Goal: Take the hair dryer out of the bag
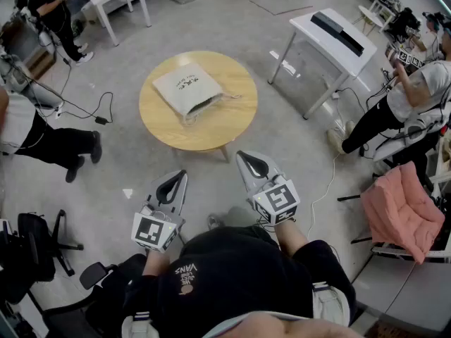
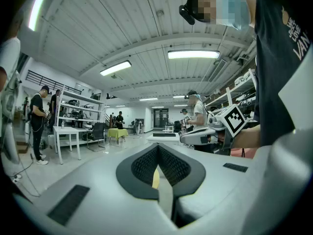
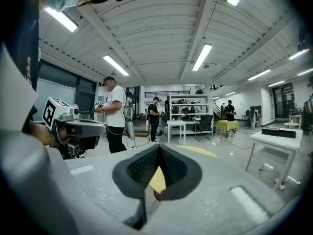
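Note:
A white drawstring bag point(image 1: 189, 88) lies on the round wooden table point(image 1: 158, 122) ahead of me, its dark mouth toward the near side. The hair dryer is hidden; I cannot see it. My left gripper point(image 1: 173, 182) and right gripper point(image 1: 250, 165) are held side by side in front of my body, well short of the table. Both have their jaws together with nothing between them. In the left gripper view the left gripper point(image 2: 157, 153) points level across the room. A sliver of the yellow table point(image 3: 157, 180) shows through the right gripper point(image 3: 159, 153) in its own view.
A white desk point(image 1: 332, 37) with a black bar on it stands at the right of the table. People stand at the right, left and far left. Cables trail on the floor at the left. A pink cushion point(image 1: 400, 208) lies on a chair at the right. A black chair is near left.

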The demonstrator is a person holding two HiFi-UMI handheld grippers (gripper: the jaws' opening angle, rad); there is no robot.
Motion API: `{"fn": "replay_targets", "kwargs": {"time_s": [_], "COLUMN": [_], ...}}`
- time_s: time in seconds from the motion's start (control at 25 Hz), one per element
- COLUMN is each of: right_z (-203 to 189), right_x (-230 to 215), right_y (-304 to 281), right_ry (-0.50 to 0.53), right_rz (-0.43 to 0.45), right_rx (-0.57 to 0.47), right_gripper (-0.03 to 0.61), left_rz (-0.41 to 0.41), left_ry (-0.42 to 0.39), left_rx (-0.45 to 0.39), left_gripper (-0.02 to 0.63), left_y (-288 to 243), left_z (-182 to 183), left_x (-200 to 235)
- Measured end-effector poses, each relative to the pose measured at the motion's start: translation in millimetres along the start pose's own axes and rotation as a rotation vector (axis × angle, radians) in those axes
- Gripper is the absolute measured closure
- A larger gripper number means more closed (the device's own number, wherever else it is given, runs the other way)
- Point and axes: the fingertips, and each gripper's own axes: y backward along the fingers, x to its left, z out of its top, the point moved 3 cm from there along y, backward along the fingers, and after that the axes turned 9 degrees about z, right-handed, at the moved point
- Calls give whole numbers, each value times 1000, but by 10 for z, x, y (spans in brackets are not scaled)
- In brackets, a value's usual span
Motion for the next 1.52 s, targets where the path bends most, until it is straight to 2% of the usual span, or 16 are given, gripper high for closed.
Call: {"fn": "replay_targets", "kwargs": {"time_s": [0.32, 0.52, 1.04, 1.52], "right_z": [-29, -4, -146, -206], "right_x": [-46, -183, -891, -1533], "right_y": [-26, -154, -503, -800], "right_ry": [-15, -7, -33, -33], "right_rz": [-11, 16, 40, 127], "right_rx": [15, 12, 39, 52], "right_gripper": [583, 581, 580, 580], "left_rz": [1, 15, 59, 126], "left_ry": [24, 36, 52, 57], "left_rx": [3, 8, 26, 42], "left_gripper": [603, 603, 603, 603], "left_y": [-55, -201, -887, -1557], "left_z": [-54, -50, -97, -141], "left_x": [65, 138, 289, 377]}}
